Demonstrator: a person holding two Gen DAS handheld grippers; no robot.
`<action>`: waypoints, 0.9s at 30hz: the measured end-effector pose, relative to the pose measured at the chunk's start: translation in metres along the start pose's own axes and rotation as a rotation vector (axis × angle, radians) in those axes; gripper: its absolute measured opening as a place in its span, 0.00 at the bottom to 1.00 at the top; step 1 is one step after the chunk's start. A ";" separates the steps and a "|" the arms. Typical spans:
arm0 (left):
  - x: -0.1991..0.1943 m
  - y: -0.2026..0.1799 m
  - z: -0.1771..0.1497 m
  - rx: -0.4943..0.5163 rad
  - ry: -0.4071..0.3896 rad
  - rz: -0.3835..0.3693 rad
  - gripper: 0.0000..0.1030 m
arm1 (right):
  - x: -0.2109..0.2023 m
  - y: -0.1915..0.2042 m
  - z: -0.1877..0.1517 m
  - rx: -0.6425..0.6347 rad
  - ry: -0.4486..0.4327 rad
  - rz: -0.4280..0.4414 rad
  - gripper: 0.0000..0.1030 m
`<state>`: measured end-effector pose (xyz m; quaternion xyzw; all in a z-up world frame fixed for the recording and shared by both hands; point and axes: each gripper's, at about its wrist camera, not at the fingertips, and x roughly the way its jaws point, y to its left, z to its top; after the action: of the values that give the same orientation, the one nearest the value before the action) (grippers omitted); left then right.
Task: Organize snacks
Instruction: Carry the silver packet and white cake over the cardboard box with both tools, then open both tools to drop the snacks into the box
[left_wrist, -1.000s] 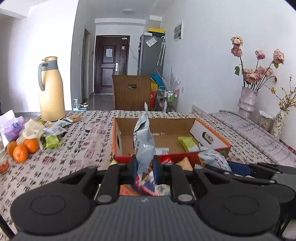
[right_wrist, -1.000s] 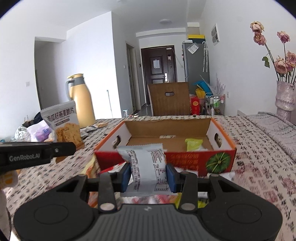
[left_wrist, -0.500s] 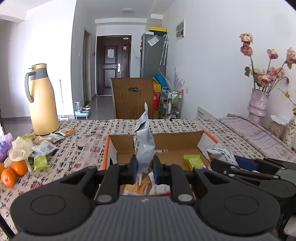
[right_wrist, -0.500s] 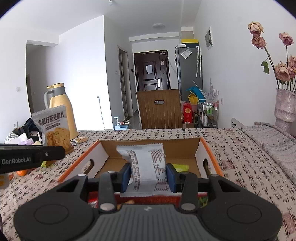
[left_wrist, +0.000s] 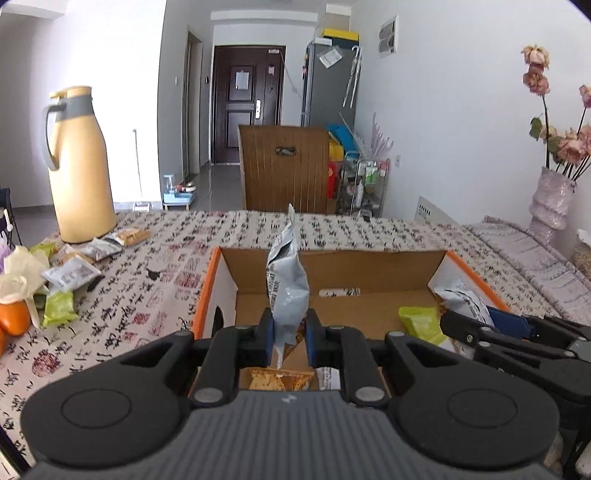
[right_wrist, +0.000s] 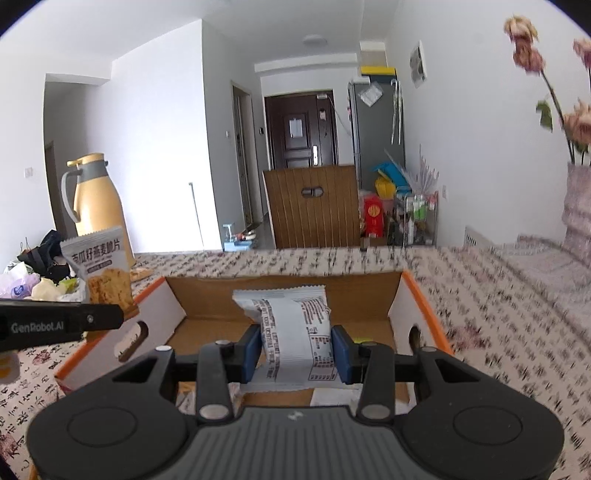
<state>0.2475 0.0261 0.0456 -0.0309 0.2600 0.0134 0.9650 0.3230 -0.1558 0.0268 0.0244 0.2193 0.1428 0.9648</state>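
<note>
Two grippers work over one open cardboard box with orange outer walls (left_wrist: 388, 269), which sits on a table covered by a cloth printed with dark characters (left_wrist: 147, 295). The left gripper (left_wrist: 289, 334) has its blue-padded jaws pinched tight on one tall silver-grey oat-crisp packet (left_wrist: 286, 291), held edge-on and upright above the box's near left part. The right gripper (right_wrist: 295, 349) is clamped narrowly on one white pillow-shaped snack packet with black print (right_wrist: 291, 332), its crimped top edge level — it hangs over the middle of the box. On the box floor the left wrist view shows three loose items: one lime-green packet (left_wrist: 419, 323), one white packet flat near the far wall (left_wrist: 340, 291), and one orange-brown crisp packet (left_wrist: 277, 378) below the left jaws. Outside the box, at the left of the table, stand one tall yellow thermos jug with a grey collar (left_wrist: 79, 166) and a scatter of small packets (left_wrist: 70, 273) — their count is unclear — beside one orange (left_wrist: 13, 317). One pale ribbed vase of dried pink roses (left_wrist: 552, 199) stands at the far right.
</note>
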 end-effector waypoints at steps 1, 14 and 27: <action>0.003 0.000 -0.001 0.001 0.010 -0.008 0.16 | 0.001 -0.001 -0.002 0.002 0.008 0.003 0.39; 0.004 0.005 -0.007 -0.021 0.000 0.005 0.66 | 0.001 -0.010 -0.010 0.039 0.025 -0.014 0.60; -0.002 0.008 -0.005 -0.056 -0.051 0.042 1.00 | -0.004 -0.014 -0.011 0.064 -0.012 -0.034 1.00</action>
<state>0.2427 0.0337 0.0416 -0.0520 0.2356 0.0416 0.9696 0.3190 -0.1709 0.0173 0.0522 0.2185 0.1194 0.9671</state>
